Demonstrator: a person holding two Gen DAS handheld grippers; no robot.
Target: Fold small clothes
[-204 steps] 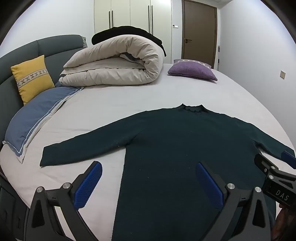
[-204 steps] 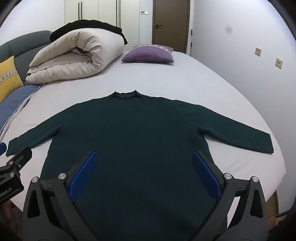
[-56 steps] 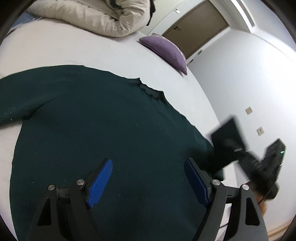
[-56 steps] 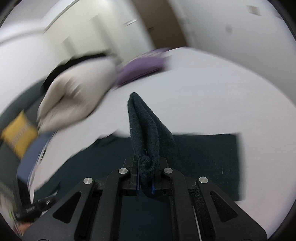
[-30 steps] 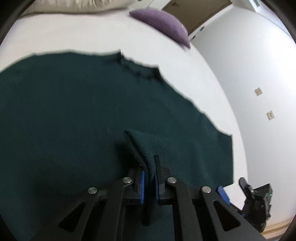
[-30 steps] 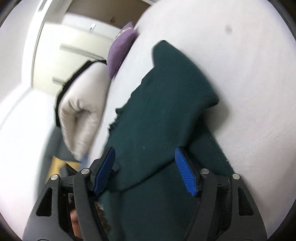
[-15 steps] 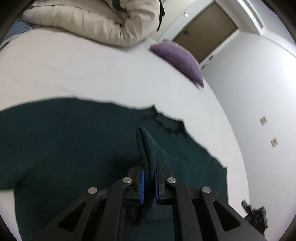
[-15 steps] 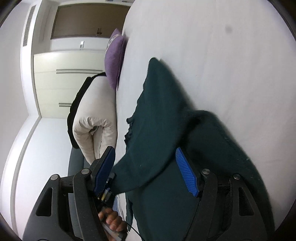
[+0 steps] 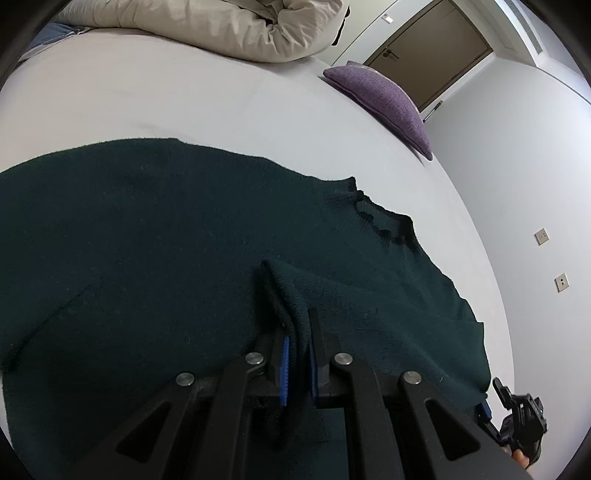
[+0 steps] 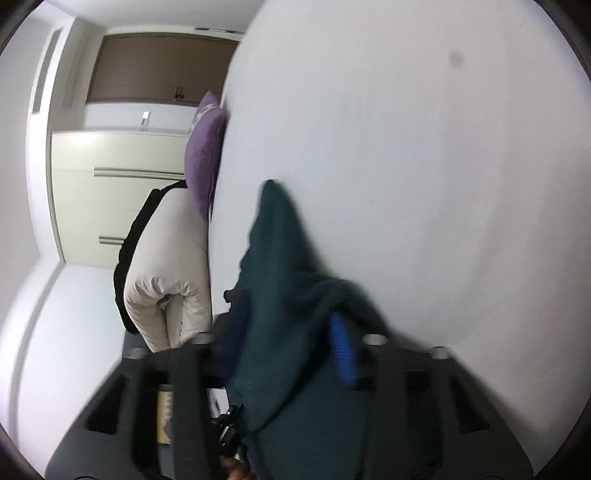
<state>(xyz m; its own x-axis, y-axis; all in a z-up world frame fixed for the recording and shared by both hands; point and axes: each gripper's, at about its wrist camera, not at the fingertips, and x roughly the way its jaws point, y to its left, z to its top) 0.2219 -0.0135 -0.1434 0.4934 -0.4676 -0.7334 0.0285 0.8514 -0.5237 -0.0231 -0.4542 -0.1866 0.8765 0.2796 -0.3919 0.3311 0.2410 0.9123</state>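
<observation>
A dark green knit sweater (image 9: 166, 236) lies on the white bed (image 9: 184, 99), its ruffled collar (image 9: 373, 221) to the right. My left gripper (image 9: 297, 354) is shut on a folded-over sleeve end (image 9: 291, 295) and holds it over the sweater's body. In the blurred, rolled right wrist view, sweater fabric (image 10: 291, 295) bunches between the fingers of my right gripper (image 10: 280, 354). One blue pad (image 10: 341, 350) shows beside the cloth; the other is hidden. The right gripper also shows at the lower right edge of the left wrist view (image 9: 517, 417).
A rolled cream duvet (image 9: 229, 26) lies at the far side of the bed, a purple cushion (image 9: 384, 99) to its right. A brown door (image 9: 428, 70) and a white wall with sockets (image 9: 541, 236) lie beyond. Wardrobe doors (image 10: 110, 199) show in the right wrist view.
My left gripper closed on the folded-in sleeve and has lowered it onto the sweater's body. My right gripper's jaws have narrowed around bunched fabric at the sweater's right side.
</observation>
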